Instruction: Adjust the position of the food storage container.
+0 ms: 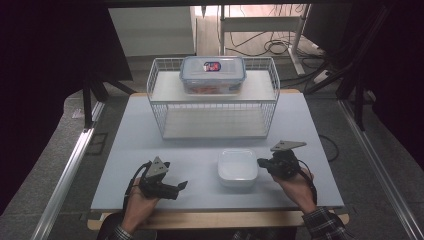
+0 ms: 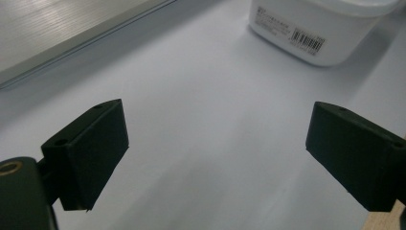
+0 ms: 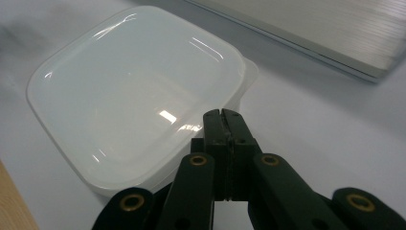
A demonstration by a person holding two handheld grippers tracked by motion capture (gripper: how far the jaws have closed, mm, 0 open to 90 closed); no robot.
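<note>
Open table (image 1: 200,165) between claws; wire rack (image 1: 215,107) blocks behind

You have two containers on the table (image 1: 125,165): one white lidded tub (image 1: 238,168) near the front edge, and one clear box with a blue-rimmed lid (image 1: 212,74) toward the back edge. That box sits on the top shelf of one white wire rack (image 1: 165,107). You hold two grippers, the left one (image 1: 183,185) and the right one (image 1: 261,162).

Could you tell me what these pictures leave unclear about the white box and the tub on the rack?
- White box contents: high and right gripper views, opaque lid covers them.
- Box label: left gripper view, print too small.
- Tub contents: high view, too small.
</note>
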